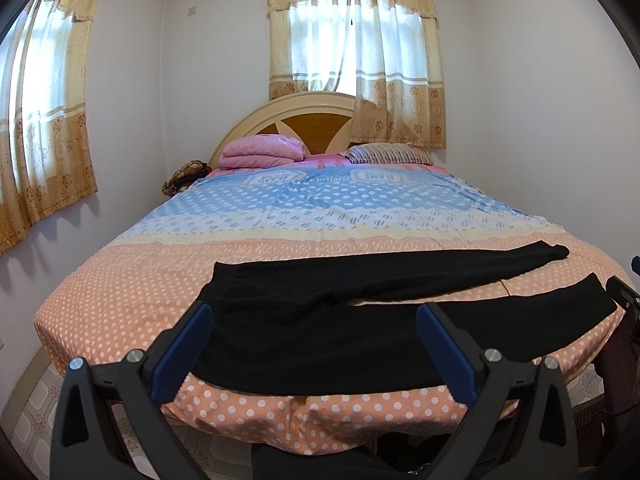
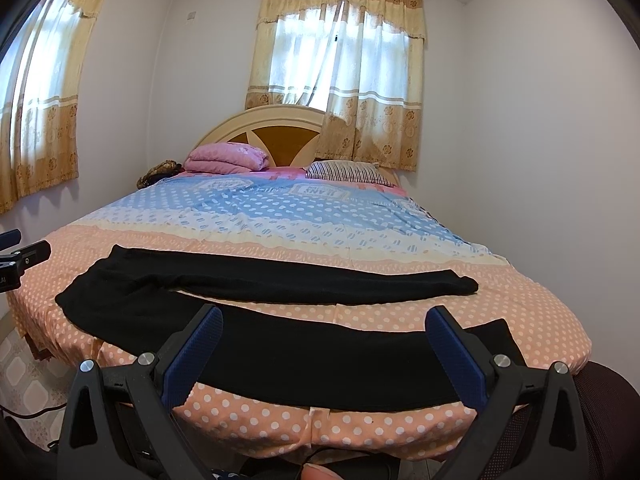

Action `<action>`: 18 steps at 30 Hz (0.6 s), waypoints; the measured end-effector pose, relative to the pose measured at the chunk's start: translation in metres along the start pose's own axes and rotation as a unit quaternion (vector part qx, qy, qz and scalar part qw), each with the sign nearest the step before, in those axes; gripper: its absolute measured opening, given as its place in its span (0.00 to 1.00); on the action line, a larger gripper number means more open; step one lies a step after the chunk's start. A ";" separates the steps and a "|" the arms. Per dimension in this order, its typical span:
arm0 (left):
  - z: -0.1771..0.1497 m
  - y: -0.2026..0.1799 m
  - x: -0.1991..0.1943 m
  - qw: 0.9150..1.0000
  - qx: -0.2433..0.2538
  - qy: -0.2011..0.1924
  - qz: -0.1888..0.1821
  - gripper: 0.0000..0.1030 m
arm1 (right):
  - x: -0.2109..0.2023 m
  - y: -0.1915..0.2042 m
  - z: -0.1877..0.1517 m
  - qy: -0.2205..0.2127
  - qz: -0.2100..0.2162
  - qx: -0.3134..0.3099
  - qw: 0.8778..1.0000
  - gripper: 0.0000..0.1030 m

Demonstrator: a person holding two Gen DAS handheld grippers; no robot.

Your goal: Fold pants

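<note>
Beyond the spread black pants (image 1: 320,344), a pink pillow (image 1: 262,151) lies by the headboard (image 1: 320,118).

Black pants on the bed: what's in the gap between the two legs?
Only bedsheet. Both wrist views show a strip of the peach polka-dot sheet between the two legs of the black pants; nothing else lies there.
</note>
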State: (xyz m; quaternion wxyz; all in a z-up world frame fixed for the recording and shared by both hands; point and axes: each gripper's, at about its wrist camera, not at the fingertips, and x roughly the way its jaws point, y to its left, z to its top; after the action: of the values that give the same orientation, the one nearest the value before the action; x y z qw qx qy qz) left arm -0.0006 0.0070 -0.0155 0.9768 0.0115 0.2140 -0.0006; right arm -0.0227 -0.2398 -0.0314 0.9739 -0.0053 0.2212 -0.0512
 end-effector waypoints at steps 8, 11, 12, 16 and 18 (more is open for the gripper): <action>-0.002 -0.001 0.003 1.000 0.001 0.005 0.000 1.00 | 0.002 0.000 -0.001 0.005 0.000 -0.001 1.000 0.99; -0.003 -0.002 0.005 1.000 0.001 0.008 0.000 1.00 | 0.005 0.001 -0.001 0.010 0.002 -0.002 1.000 0.99; -0.004 -0.002 0.006 1.000 0.002 0.009 0.000 1.00 | 0.007 0.001 -0.001 0.012 0.004 -0.003 1.000 0.99; -0.006 0.006 0.018 1.000 0.001 0.013 0.005 1.00 | 0.017 -0.001 -0.007 0.024 0.021 -0.006 0.999 0.99; -0.005 0.016 0.031 1.000 -0.001 0.016 0.016 1.00 | 0.024 -0.005 -0.010 0.031 0.027 -0.006 0.999 0.99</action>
State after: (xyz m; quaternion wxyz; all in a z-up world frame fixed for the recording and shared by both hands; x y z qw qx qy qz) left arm 0.0258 0.0232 -0.0332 0.9732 0.0139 0.2290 0.0149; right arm -0.0056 -0.2468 -0.0507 0.9676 -0.0034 0.2514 -0.0239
